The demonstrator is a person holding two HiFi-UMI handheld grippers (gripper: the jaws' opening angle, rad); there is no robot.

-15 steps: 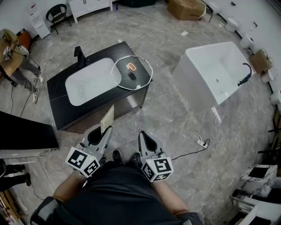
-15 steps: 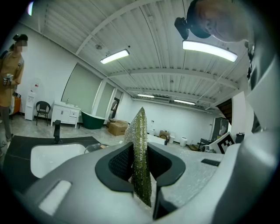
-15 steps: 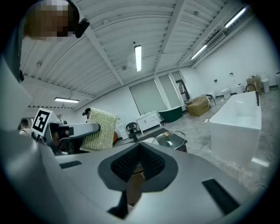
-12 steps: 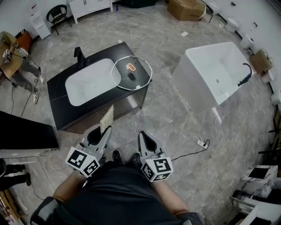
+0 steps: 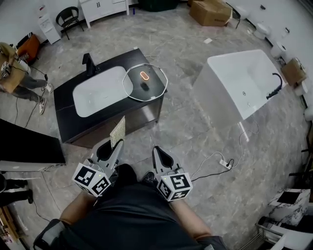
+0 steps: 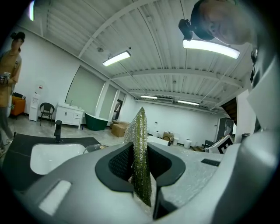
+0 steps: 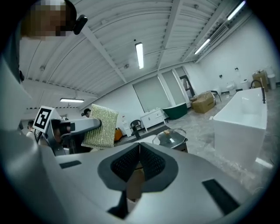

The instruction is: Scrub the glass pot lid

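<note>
The glass pot lid point(image 5: 145, 82) lies flat on the right end of a black vanity counter point(image 5: 68, 129), beside its white sink point(image 5: 98, 95); a black knob and an orange tag show at its middle. My left gripper point(image 5: 116, 145) is held low near my body, well short of the counter, shut on a green-gold scrub pad point(image 5: 119, 131) that stands up between its jaws. The left gripper view shows the pad point(image 6: 141, 162) clamped edge-on. My right gripper point(image 5: 159, 151) sits beside it, shut and empty. The right gripper view shows the lid point(image 7: 171, 136) ahead and the pad point(image 7: 101, 126) to the left.
A black faucet point(image 5: 88, 62) stands behind the sink. A white bathtub point(image 5: 239, 83) is to the right, with a cable and power strip point(image 5: 226, 161) on the floor. A person point(image 5: 19, 73) stands at far left. Cardboard boxes point(image 5: 210, 10) sit at the back.
Both grippers stay almost where they were. The view has shifted slightly, and one of my shoes has gone from sight under my body.
</note>
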